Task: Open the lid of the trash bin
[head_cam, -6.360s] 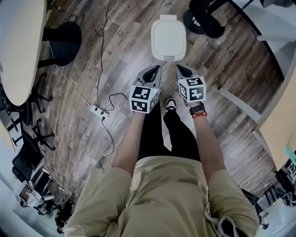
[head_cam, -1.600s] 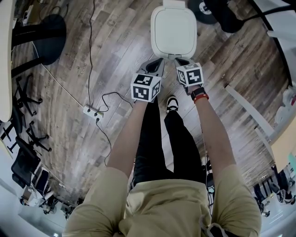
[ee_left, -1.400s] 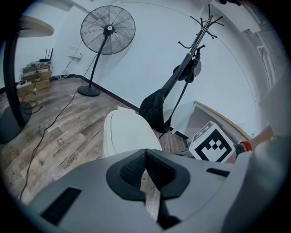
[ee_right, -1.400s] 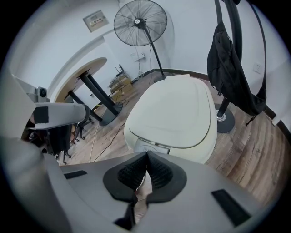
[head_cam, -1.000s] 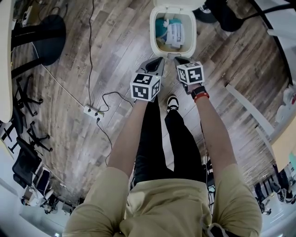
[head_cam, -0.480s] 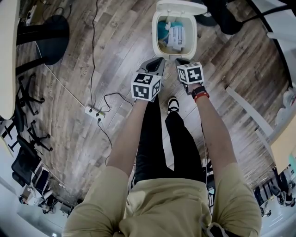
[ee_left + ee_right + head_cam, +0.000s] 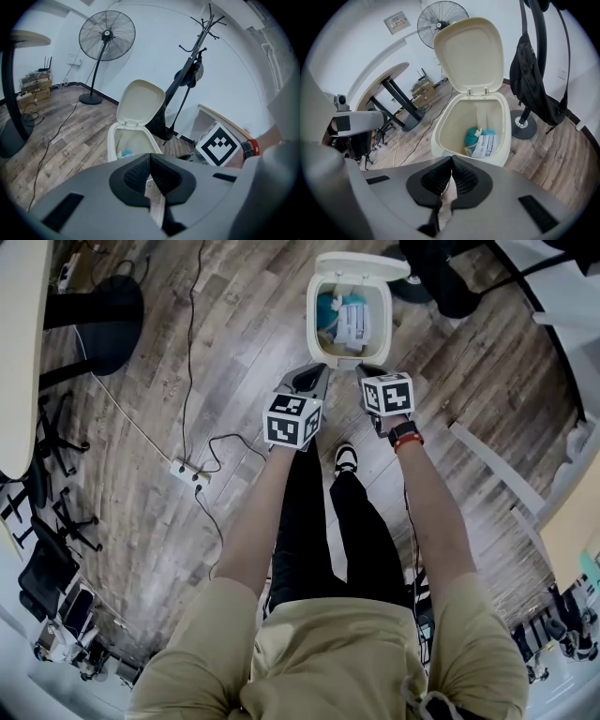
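we hold both grippers just short of the trash bin point(image 7: 313, 313), which stands on the wooden floor point(image 7: 234, 352) ahead of us. the left gripper point(image 7: 314, 374) is by its near left corner and the right gripper point(image 7: 369, 371) by its near right. we cannot tell whether either tip touches the rim. each gripper's own view shows its jaws pressed together with nothing between them. the lid point(image 7: 361, 265) stands raised on the far hinge, and the bin is open.

only the right gripper view looks well inside, at a teal wad point(image 7: 471, 137) and a white printed packet point(image 7: 486, 145). the left gripper view alone shows a standing fan point(image 7: 107, 35). the head view alone shows our shoe point(image 7: 345, 458) and a power strip point(image 7: 187, 472).
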A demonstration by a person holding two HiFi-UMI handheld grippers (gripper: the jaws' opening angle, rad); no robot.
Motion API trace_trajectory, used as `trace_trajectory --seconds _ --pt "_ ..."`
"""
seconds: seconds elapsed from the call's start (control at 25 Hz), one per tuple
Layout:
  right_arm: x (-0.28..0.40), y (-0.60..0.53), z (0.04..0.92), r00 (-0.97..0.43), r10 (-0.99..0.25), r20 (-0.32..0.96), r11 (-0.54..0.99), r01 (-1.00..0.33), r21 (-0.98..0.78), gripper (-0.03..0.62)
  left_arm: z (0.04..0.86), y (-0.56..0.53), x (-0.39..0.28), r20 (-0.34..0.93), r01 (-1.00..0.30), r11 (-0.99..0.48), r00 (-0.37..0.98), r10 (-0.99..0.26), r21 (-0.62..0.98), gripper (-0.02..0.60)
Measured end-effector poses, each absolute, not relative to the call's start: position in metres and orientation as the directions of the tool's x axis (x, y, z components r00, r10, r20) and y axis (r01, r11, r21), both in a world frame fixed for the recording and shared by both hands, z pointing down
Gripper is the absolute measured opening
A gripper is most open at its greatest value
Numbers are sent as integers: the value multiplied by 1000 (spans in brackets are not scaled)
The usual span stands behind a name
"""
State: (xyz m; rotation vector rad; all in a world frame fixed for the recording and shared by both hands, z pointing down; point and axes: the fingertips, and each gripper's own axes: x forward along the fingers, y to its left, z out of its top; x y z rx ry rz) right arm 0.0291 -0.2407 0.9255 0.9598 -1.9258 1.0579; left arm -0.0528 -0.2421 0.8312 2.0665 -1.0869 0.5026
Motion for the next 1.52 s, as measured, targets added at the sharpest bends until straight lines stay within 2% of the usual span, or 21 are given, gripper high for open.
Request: trace_trajectory --seconds 1.52 --pt "55 -192 745 -447 -368 815 336 -882 -332 17 679 -199 -52 611 -827 -397 562 -558 398 23"
